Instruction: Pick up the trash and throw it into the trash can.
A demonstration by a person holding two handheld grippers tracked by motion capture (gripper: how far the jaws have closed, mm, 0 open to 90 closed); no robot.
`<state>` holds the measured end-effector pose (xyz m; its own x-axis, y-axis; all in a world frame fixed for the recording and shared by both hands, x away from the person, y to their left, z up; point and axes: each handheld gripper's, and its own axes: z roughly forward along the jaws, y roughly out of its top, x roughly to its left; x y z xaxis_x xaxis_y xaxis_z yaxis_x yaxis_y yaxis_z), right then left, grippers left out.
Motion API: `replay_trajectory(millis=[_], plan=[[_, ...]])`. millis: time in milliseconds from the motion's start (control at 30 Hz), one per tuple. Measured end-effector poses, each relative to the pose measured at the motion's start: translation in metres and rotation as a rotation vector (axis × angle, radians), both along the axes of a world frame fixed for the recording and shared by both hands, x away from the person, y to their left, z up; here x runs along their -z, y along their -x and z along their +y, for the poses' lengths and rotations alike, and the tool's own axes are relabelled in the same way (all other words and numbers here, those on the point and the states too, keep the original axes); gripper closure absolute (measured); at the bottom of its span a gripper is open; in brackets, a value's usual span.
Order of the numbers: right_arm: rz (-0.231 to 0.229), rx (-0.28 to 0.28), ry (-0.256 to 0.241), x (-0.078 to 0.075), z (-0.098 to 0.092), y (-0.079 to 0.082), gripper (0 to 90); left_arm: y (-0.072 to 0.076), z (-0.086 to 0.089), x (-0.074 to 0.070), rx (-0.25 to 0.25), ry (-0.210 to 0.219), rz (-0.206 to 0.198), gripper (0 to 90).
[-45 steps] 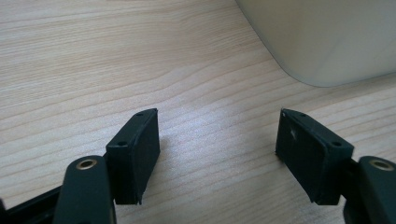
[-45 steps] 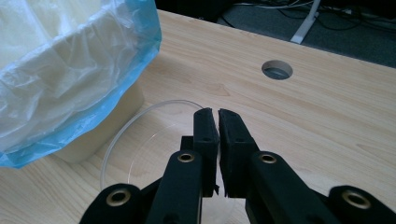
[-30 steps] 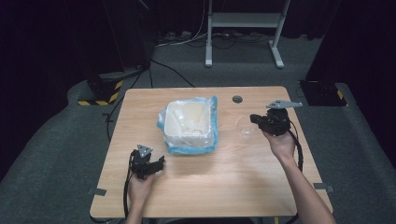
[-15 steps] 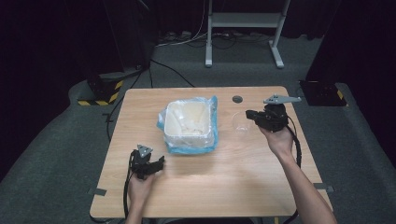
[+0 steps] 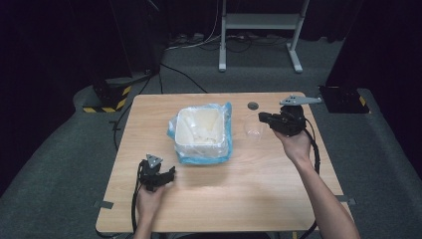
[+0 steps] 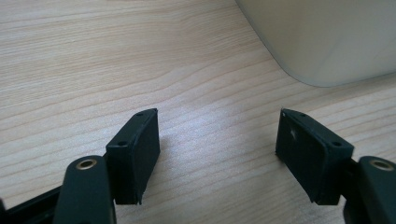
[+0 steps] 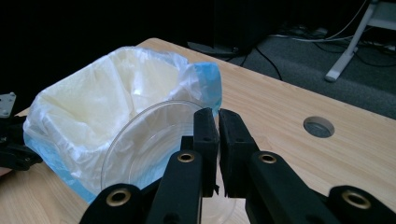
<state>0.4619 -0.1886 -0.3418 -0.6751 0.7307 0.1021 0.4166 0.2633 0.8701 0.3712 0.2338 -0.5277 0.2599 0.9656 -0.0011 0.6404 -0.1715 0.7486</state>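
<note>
A white bin (image 5: 201, 133) lined with a clear-and-blue plastic bag stands at the table's middle. My right gripper (image 5: 262, 118) hovers just right of it, shut on the rim of a clear plastic cup (image 5: 254, 127). In the right gripper view the jaws (image 7: 218, 122) pinch the cup's (image 7: 149, 144) rim, which is tilted toward the bin (image 7: 93, 102). My left gripper (image 5: 169, 174) rests low near the table's front left, open, with bare wood between its jaws (image 6: 217, 140). The bin's wall (image 6: 327, 37) lies just beyond them.
A round cable hole (image 5: 253, 105) sits in the tabletop behind the cup. Beyond the table are a white metal stand (image 5: 259, 30), cables and a black plate on the floor (image 5: 343, 97). Bare wood spreads across the table's front (image 5: 239, 199).
My right gripper has moved a little left and farther back with the clear cup, closer to the bin. The left gripper has stayed put.
</note>
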Motion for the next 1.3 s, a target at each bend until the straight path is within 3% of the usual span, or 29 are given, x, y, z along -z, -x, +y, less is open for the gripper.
replay_trajectory(millis=[900,1300], plan=[[-0.042,-0.11,-0.035,-0.031,0.044,-0.001,86.1,0.0,0.0,0.0,0.001,-0.001,0.0,30.2],[-0.051,-0.152,-0.035,-0.036,0.066,-0.001,86.1,0.0,0.0,0.0,0.001,-0.001,0.0,30.2]])
